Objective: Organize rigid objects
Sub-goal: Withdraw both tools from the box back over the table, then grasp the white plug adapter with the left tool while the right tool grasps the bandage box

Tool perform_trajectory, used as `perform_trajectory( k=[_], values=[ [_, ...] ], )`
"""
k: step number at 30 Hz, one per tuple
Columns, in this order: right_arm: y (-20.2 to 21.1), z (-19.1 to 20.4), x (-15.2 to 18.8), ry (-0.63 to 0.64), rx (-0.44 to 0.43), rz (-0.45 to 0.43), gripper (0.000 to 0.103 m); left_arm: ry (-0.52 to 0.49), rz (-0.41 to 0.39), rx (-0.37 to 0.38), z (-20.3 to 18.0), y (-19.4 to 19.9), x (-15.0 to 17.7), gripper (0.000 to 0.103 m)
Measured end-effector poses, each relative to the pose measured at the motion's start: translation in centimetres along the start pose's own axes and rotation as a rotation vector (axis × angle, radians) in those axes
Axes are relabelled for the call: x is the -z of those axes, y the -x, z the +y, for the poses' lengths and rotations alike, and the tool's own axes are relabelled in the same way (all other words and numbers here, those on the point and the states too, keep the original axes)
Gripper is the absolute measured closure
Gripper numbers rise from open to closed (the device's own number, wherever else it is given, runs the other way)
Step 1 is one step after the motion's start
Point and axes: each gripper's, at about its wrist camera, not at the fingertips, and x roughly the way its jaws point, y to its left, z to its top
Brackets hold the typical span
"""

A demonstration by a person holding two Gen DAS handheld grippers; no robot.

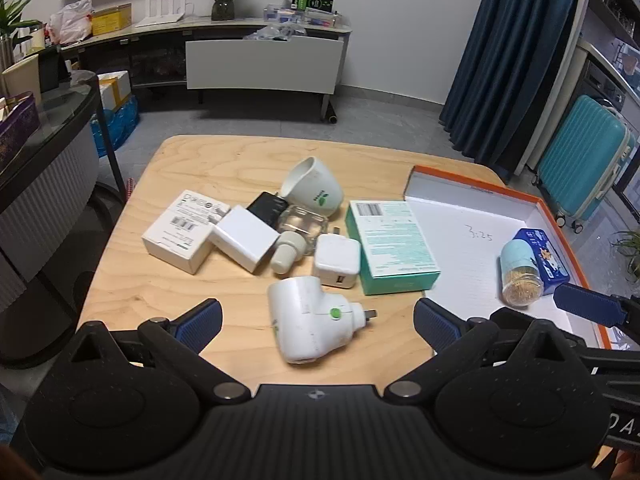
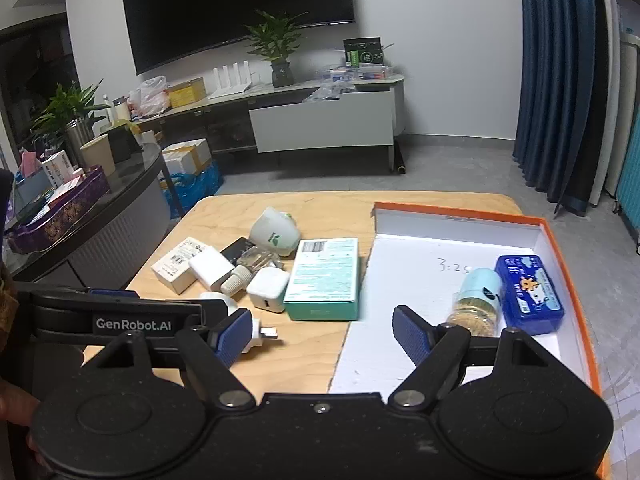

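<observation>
My left gripper (image 1: 318, 324) is open low over the wooden table (image 1: 132, 280). A white plug-in device with a green button (image 1: 308, 320) lies between its fingers, untouched. Behind it lie a white USB charger (image 1: 336, 262), a teal box (image 1: 390, 246), a small glass bottle (image 1: 300, 226), a white adapter (image 1: 244, 238), a white box (image 1: 182, 230), a black item (image 1: 266, 206) and a tipped white cup (image 1: 314, 192). The orange-rimmed tray (image 2: 460, 210) holds a toothpick jar (image 2: 478, 300) and a blue tin (image 2: 528, 294). My right gripper (image 2: 322, 336) is open and empty at the tray's left edge.
A dark curved counter (image 2: 120, 200) loaded with boxes stands left of the table. A TV stand (image 2: 320, 120) lines the far wall. Blue curtains (image 1: 508, 60) and a teal suitcase (image 1: 580, 160) stand to the right. A hand (image 2: 16, 408) shows at the lower left.
</observation>
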Motion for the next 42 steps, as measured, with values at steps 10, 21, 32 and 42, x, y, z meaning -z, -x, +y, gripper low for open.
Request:
perform_trajectory(
  k=[10, 21, 32, 42],
  values=[
    [-0.9, 1.2, 0.0, 0.017, -0.015, 0.015, 0.012, 0.026, 0.001, -0.013, 1.6, 0.0, 0.1, 0.000],
    [-1.7, 1.9, 0.4, 0.021, -0.024, 0.035, 0.012, 0.038, 0.012, -0.025, 2.5, -0.3, 0.4, 0.000],
    [-2.7, 2.4, 0.7, 0.017, -0.034, 0.055, 0.012, 0.052, 0.025, -0.026, 3.5, -0.8, 0.7, 0.000],
    [-3.3, 2.5, 1.1, 0.013, -0.053, 0.064, 0.012, 0.077, 0.046, -0.031, 4.7, -1.6, 1.2, 0.000]
  ],
)
